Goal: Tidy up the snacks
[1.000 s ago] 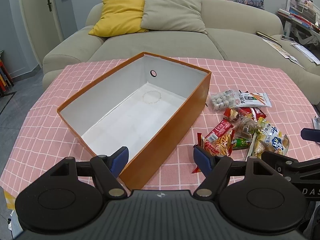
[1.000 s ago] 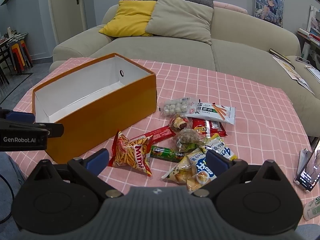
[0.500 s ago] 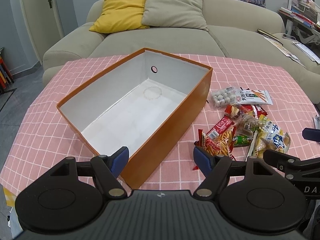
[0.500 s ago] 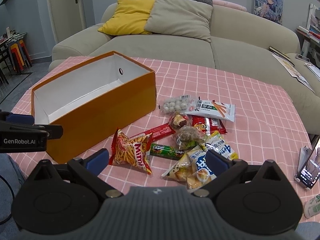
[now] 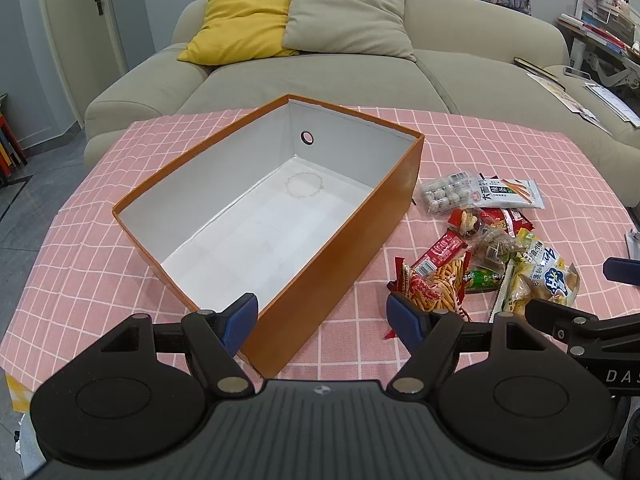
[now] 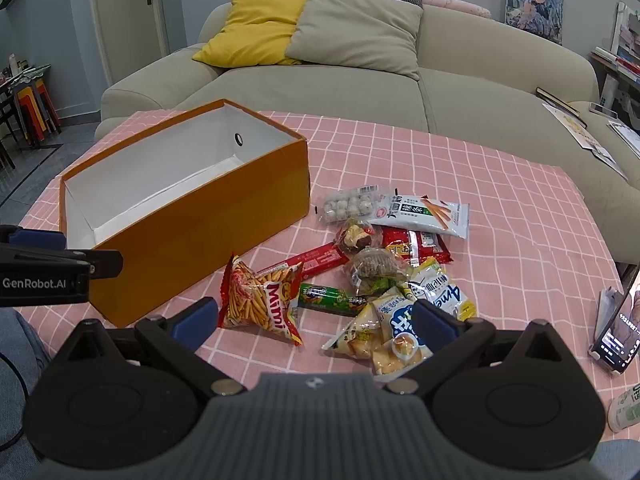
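An open orange cardboard box with a white inside (image 5: 348, 248) stands on the desk under a pink checked cloth (image 5: 500, 148). Right of the box lies a heap of plastic snack packets (image 6: 360, 268). Behind the box stands a beige fabric sofa (image 5: 320, 80) bearing a yellow cushion (image 5: 240, 24).

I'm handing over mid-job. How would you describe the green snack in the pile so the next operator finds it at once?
Start at the orange box on the pink checked cloth; the snack pile lies just to its right. At the pile's near side, the green stick lies flat between the Mimi bag and the blue-and-white bag. It alone is slim, dark green and tube-shaped.
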Demonstrator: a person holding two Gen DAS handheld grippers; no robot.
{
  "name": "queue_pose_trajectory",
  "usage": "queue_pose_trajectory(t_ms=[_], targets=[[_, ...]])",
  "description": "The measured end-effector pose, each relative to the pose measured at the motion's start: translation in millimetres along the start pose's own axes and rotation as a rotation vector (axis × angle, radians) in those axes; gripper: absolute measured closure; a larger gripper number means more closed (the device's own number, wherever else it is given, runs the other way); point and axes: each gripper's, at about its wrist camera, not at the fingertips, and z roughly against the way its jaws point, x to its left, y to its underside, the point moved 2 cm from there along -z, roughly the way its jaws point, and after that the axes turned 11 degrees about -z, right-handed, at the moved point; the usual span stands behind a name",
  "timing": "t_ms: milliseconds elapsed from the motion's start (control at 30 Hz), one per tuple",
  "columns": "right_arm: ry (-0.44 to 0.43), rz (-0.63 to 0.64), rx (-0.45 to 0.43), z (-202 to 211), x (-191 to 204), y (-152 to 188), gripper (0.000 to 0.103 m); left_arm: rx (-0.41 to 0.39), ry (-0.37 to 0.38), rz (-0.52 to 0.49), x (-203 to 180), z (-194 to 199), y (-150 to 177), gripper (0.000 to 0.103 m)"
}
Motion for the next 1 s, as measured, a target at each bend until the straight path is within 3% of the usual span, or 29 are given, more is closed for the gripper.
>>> queue_pose_trajectory(t_ms=[300, 533, 667, 767, 1000], targets=[[-0.007, 0.001, -0.003, 0, 0, -1, 0.004, -0.002, 0.019, 0.000, -2, 1, 0, 0.017], [-0.016, -0.010, -0.034, -2, -6, 4, 0.004, -0.036, 0.127, -0.013, -9, 2, -1, 0.021], [-0.006, -0.026, -0.007, -10, -15, 12, 0.012, -0.041, 0.223, -0.018, -16, 1, -1, 0.025], [0.019, -0.024, 0.010, -17, -23, 17, 0.013, -0.030, 0.271, -0.023, -23, -2, -1, 0.030], [0.089, -0.026, 0.056, -40, -42, 22, 0.019, 0.023, 0.331, -0.034, -36, -26, -6, 0.030]])
